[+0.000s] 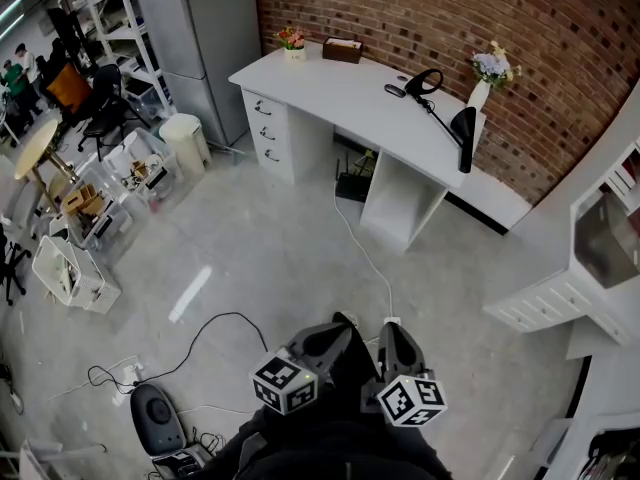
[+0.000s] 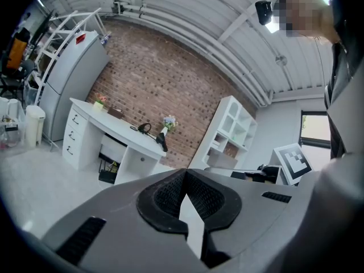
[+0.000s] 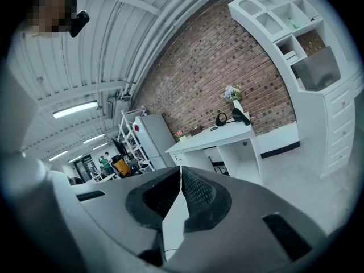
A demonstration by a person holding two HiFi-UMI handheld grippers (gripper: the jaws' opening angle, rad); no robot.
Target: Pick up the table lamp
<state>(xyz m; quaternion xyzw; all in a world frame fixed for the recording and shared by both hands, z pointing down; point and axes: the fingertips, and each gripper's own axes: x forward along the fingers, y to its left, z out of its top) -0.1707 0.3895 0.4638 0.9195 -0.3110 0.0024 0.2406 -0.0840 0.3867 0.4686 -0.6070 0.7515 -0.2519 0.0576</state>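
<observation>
Head view: we hold our left claw and right claw side by side above the grey floor, each pinched together on nothing. The black table lamp stands on the white tabletop by the brick wall, well apart from us, near a flower vase.

Grey two-jaw right gripper, foreground: ribbed black pads meet at the tips, nothing between them. Long white desk set against a red brick wall, well beyond the gripper. On the desk:
- black table lamp, folded low
- white vase of pale flowers, just beside it
- small brown box
- small flower pot

Tall white shelf unit at right. Pale grey refrigerator left of the desk.
</observation>
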